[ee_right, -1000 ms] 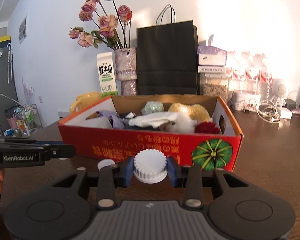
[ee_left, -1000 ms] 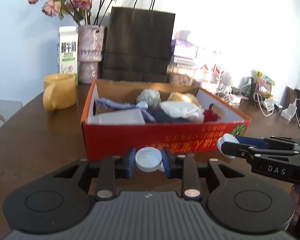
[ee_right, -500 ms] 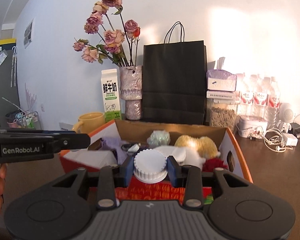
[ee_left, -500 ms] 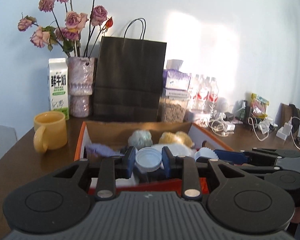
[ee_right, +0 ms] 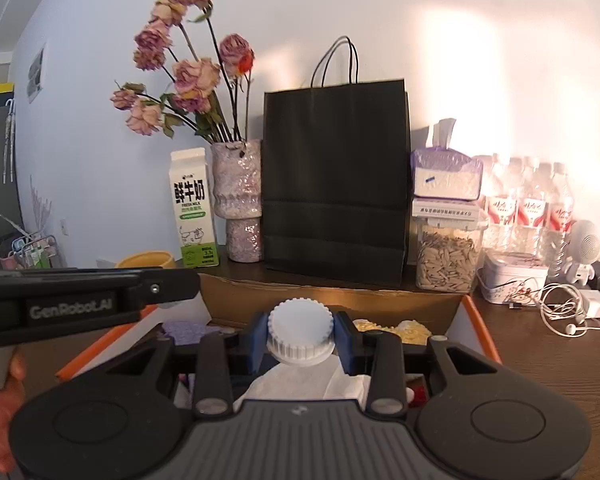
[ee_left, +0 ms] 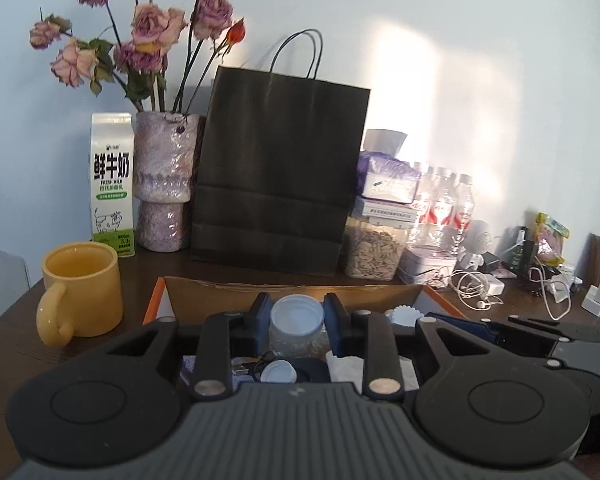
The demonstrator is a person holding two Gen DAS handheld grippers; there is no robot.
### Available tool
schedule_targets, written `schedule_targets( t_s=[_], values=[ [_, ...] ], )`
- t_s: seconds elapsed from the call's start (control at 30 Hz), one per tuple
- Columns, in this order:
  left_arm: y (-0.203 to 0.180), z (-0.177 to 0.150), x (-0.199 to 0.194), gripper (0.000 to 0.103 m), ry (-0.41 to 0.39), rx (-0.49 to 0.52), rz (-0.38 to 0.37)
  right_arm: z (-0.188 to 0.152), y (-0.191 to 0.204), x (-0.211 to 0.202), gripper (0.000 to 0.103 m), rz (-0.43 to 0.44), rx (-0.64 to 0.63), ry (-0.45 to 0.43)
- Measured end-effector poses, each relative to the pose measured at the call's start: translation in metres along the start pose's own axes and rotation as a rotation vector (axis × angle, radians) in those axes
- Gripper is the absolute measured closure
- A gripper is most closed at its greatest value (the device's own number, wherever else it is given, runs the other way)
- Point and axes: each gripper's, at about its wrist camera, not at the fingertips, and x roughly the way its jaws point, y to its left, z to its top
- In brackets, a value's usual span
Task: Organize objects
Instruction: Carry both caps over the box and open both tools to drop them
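My left gripper (ee_left: 297, 316) is shut on a small white bottle cap (ee_left: 297, 313), hollow side toward the camera. My right gripper (ee_right: 301, 334) is shut on a larger ribbed white lid (ee_right: 301, 330). Both hang side by side over the orange-red cardboard box (ee_left: 156, 300), whose rim (ee_right: 480, 332) runs under the fingers. Inside lie a white tissue (ee_right: 300, 380), a yellow fluffy thing (ee_right: 404, 328), a purple item (ee_right: 184, 330) and another small white cap (ee_left: 277, 372). The right gripper (ee_left: 404, 316) shows at the right of the left wrist view, the left gripper (ee_right: 192, 284) at the left of the right wrist view.
Behind the box stand a black paper bag (ee_left: 280, 168), a vase of dried roses (ee_left: 166, 176), a milk carton (ee_left: 112, 184) and a jar of seeds (ee_left: 374, 252). A yellow mug (ee_left: 82, 288) sits left of the box. Bottles, chargers and cables (ee_left: 476, 292) crowd the back right.
Both grippers have risen and moved forward, from in front of the box's printed side to above its open top. Each still holds its lid.
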Motion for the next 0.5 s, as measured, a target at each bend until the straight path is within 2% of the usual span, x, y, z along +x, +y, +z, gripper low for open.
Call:
schedule_targets(
  t_s=[0.17,0.43,0.47,0.5],
  values=[
    [0.007,-0.005,0.021,0.074,0.047,-0.006,0.009,-0.005,-0.002,0.018,0.068,-0.002,-0.009,0.026],
    [0.007,-0.009,0.021,0.073,0.044,0.001,0.032,-0.009,-0.011,0.020,0.068,-0.020,0.005,0.049],
    [0.007,-0.009,0.020,0.070,0.041,0.001,0.038,-0.009,-0.011,0.020,0.068,-0.020,0.003,0.054],
    [0.008,-0.008,0.019,0.055,0.039,-0.001,0.042,-0.010,-0.011,0.019,0.066,-0.021,0.002,0.055]
  ],
)
